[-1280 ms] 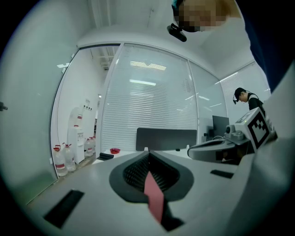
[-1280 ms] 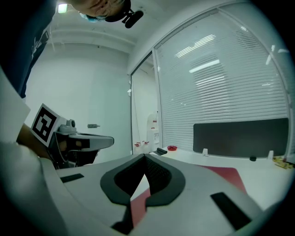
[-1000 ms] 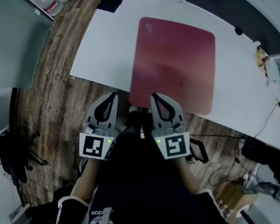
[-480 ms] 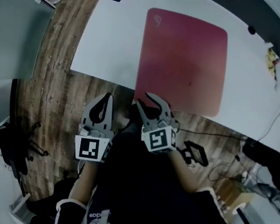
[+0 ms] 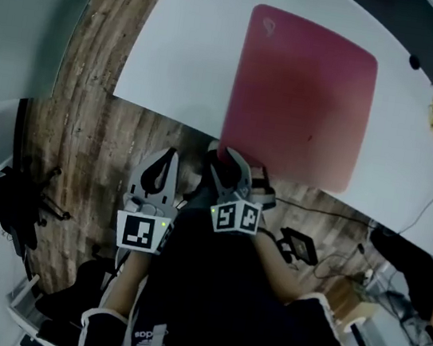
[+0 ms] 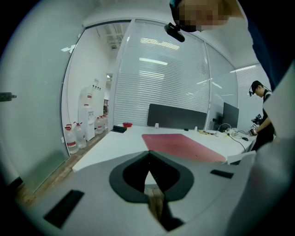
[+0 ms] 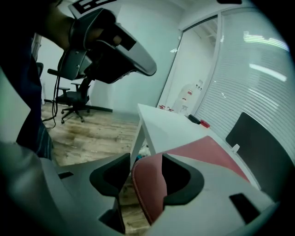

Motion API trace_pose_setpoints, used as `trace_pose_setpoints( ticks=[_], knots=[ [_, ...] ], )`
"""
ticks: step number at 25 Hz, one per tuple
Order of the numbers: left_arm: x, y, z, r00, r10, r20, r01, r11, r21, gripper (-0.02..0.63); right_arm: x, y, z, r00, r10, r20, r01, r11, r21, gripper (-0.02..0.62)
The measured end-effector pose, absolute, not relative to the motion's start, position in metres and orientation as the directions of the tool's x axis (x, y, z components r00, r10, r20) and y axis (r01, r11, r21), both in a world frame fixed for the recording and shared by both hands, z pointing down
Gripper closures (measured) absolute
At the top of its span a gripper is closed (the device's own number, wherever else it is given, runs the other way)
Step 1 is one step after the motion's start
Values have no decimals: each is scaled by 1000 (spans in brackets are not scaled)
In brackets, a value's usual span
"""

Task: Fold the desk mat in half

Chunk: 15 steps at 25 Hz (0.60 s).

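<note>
The dark red rectangular desk mat point(image 5: 301, 92) lies flat on the white tabletop point(image 5: 184, 67). Its long axis seems to run away from the person, and its near-left corner juts past the near rim. The right tongs point(image 5: 229, 166) are nearer: their jaws have just been opening and stand wide apart, with that rounded corner between them and not yet pinched. The left tongs point(image 5: 169, 157) hang beside them, off the tabletop over the wooden floor point(image 5: 83, 148), closed on nothing. The head view hides the corner behind the right tongs, so contact with the pads is hard to judge.
</note>
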State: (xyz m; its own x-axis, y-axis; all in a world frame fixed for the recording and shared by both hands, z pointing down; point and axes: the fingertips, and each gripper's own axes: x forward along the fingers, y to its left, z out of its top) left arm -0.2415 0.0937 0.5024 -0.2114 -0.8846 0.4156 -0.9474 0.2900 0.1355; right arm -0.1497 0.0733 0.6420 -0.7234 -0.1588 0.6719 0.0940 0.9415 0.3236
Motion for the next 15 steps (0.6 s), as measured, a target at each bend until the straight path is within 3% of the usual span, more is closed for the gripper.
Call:
trace_pose_setpoints(
  ticks=[6,15],
  knots=[
    [-246,95,508,-212,-877,431,-944,298,143,603,-146,71,659,-691,-240,682,171,862,478,394],
    [-240,84,507,-179,-893,413,-954,261,149,603,-147,69,644,-730,-217,648,81,914,398,396]
  ],
)
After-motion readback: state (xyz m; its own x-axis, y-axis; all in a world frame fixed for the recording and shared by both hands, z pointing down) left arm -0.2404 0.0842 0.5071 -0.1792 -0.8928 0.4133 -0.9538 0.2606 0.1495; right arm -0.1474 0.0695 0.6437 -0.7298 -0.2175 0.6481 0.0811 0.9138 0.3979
